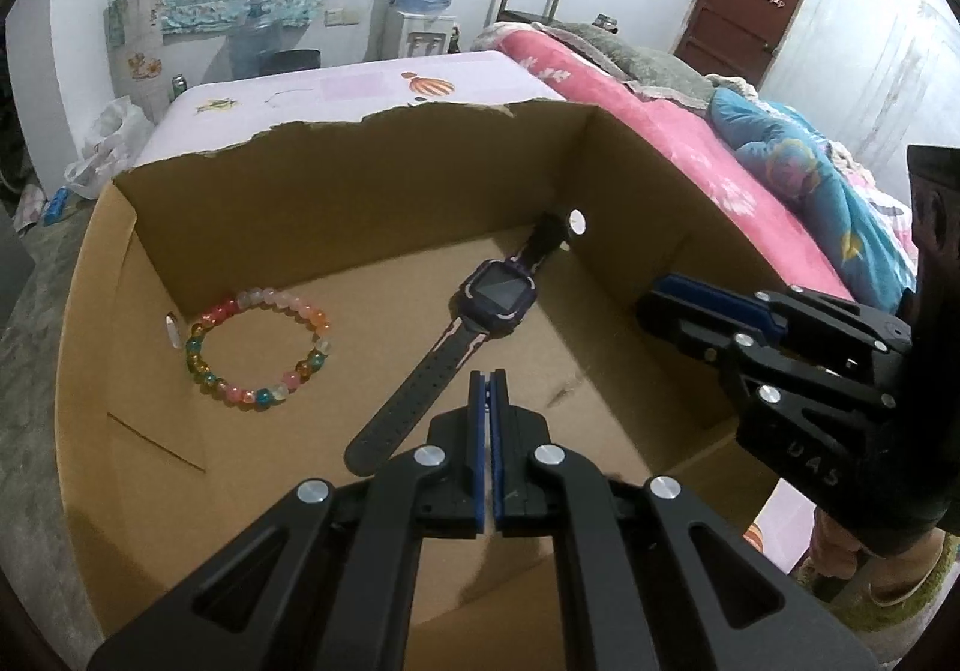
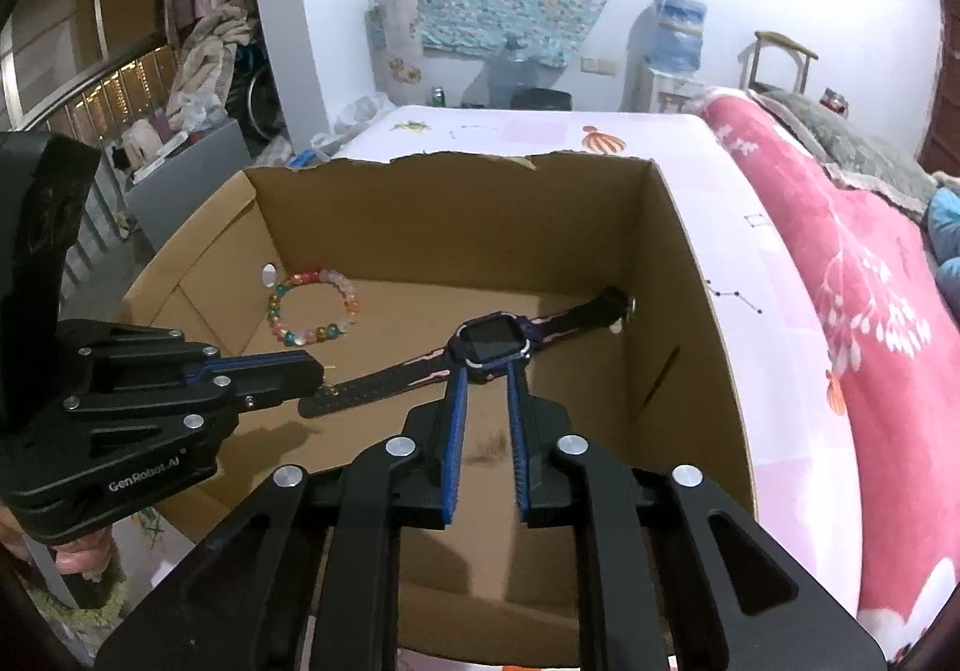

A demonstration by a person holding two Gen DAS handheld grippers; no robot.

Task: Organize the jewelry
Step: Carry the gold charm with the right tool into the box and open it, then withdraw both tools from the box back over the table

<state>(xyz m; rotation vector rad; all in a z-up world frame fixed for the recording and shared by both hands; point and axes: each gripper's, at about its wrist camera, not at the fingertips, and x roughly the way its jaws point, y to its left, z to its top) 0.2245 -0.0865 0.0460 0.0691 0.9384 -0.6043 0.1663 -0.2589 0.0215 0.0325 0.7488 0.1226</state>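
Matt brown cardboard box (image 1: pixel 360 179); glossy bead bracelet (image 1: pixel 258 353); watch (image 1: pixel 501 296), matt strap.

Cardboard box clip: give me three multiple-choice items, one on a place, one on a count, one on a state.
1. Where does the bead bracelet lie?
A. on the bed
B. on the cardboard box floor near its left wall
C. on the watch

2. How many items lie in the box?
A. two
B. four
C. none

3. How is the left hand-held gripper?
A. wide open
B. clamped on the bracelet
C. shut on nothing

Answers: 1 B, beads rest beside the left wall; 2 A, bracelet and watch only; 3 C, its pads meet with nothing between.
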